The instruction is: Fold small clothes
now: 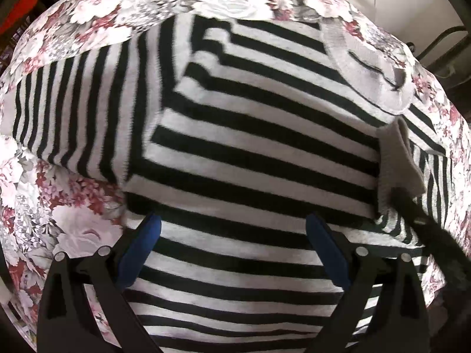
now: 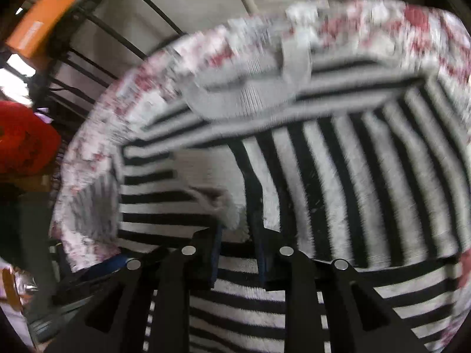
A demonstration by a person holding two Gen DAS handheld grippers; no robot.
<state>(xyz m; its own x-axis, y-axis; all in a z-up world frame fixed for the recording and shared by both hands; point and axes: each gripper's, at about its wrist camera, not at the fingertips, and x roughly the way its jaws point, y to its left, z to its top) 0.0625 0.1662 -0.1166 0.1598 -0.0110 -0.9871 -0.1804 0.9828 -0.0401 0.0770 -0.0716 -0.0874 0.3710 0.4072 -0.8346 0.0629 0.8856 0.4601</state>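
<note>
sweater [image 1: 250, 147] flat on floral counter [image 1: 73, 229], sleeve folded across body | left tool [image 1: 232, 232] released, hovering over hem | right tool [image 2: 237, 235] clenched on cuff [image 2: 217, 206] | cuff at sweater's right edge, right hand nearer

Your left gripper [image 1: 234, 235] hangs clear above the striped sweater [image 1: 250, 153], floral cloth [image 1: 73, 235] margin bare leftward, black metal rack [image 2: 88, 44] crowding the far edge

Each hand-held gripper [image 1: 234, 229] [image 2: 237, 232] — black arms, silver rivets, blue finger pads [image 1: 141, 244].
</note>
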